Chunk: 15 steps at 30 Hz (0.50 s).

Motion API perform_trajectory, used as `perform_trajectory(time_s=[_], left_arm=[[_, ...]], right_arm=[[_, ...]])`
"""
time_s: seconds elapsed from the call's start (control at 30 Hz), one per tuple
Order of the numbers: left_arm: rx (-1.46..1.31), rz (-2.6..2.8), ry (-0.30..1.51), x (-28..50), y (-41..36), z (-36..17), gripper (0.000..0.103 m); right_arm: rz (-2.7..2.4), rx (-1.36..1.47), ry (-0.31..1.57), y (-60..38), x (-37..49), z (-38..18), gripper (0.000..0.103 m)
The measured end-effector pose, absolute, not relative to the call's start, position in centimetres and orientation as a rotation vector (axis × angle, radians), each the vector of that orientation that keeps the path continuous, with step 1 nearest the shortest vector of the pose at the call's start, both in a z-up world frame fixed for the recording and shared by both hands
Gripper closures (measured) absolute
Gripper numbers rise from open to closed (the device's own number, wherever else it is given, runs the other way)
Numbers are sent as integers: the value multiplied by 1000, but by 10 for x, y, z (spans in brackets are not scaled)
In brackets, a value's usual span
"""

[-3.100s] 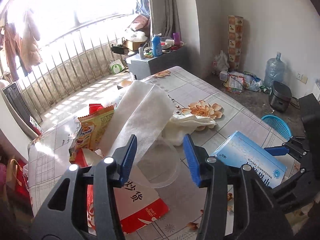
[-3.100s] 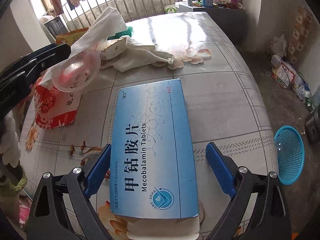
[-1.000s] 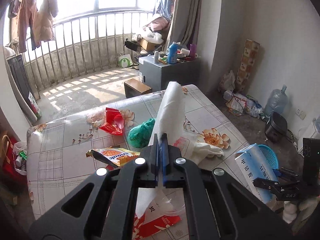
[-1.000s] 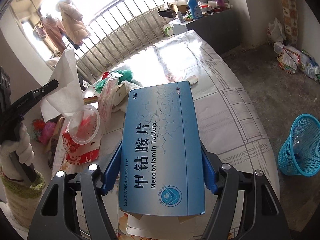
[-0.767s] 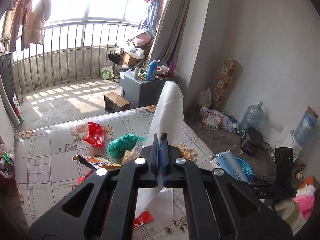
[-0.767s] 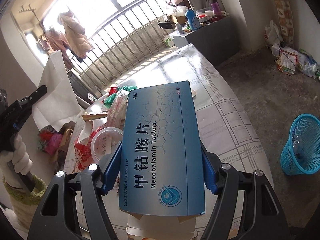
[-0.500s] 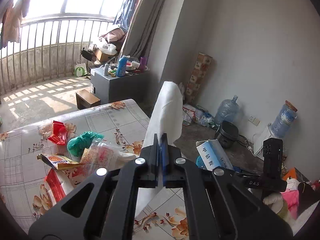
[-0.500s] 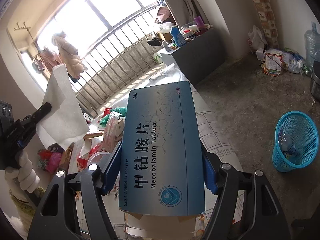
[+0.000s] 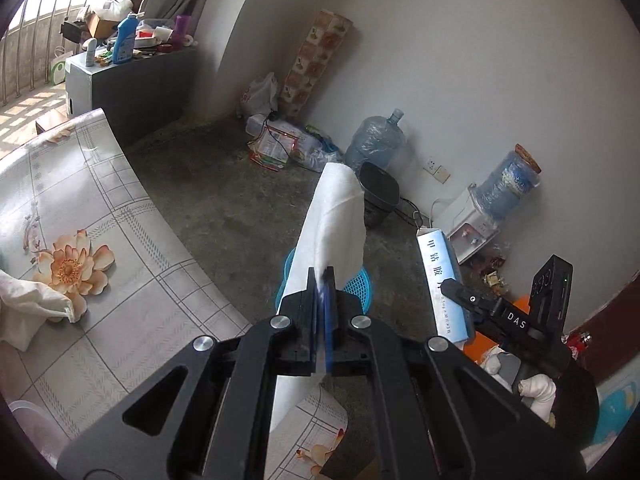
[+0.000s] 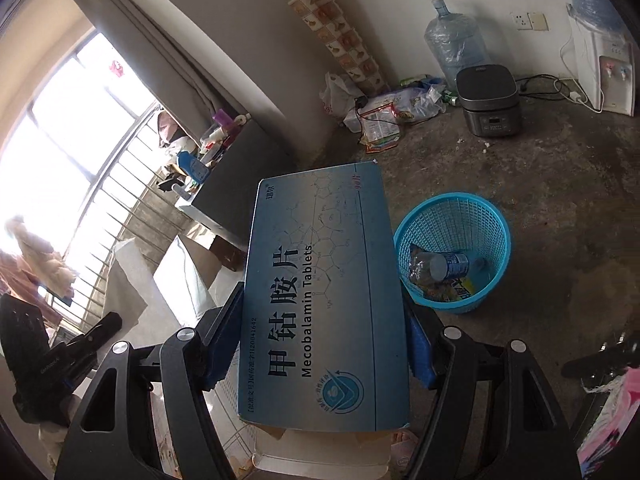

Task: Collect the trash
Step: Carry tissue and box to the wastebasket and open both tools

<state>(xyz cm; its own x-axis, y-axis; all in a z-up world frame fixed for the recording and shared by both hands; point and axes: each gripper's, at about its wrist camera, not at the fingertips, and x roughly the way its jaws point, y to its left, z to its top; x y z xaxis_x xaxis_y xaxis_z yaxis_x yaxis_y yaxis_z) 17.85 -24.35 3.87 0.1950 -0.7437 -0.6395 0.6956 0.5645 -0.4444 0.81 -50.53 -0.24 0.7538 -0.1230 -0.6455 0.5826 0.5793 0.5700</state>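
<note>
My left gripper is shut on a white paper towel, which stands up from the jaws and hangs below them. Behind the towel a blue mesh trash basket stands on the floor, mostly hidden. My right gripper is shut on a blue Mecobalamin tablet box, pads pressing both long sides. In the right wrist view the basket sits just right of the box, with a bottle and wrappers inside. The box and the right gripper show at the right of the left wrist view.
The flower-patterned table fills the left, with a white cloth on it. On the floor by the wall stand a rice cooker, water jugs, a water dispenser and a pile of bags. A grey cabinet stands at the back.
Both grippers swung right, away from the table's litter toward the floor and the blue basket. The towel and the box stayed held.
</note>
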Motion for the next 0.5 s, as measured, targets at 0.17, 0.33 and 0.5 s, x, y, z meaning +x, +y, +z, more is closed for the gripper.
perform_trajectory(time_s=[0.17, 0.33, 0.5], left_arm=[[-46, -1041, 1065, 192, -310, -3, 102], [-26, -1056, 1171, 204, -372, -42, 102], [-13, -1072, 1247, 214, -442, -74, 102]], right_arm=[[-515, 971, 606, -544, 7, -38, 35], [-536, 1075, 617, -585, 22, -77, 35], [-551, 1218, 606, -637, 42, -128, 31]])
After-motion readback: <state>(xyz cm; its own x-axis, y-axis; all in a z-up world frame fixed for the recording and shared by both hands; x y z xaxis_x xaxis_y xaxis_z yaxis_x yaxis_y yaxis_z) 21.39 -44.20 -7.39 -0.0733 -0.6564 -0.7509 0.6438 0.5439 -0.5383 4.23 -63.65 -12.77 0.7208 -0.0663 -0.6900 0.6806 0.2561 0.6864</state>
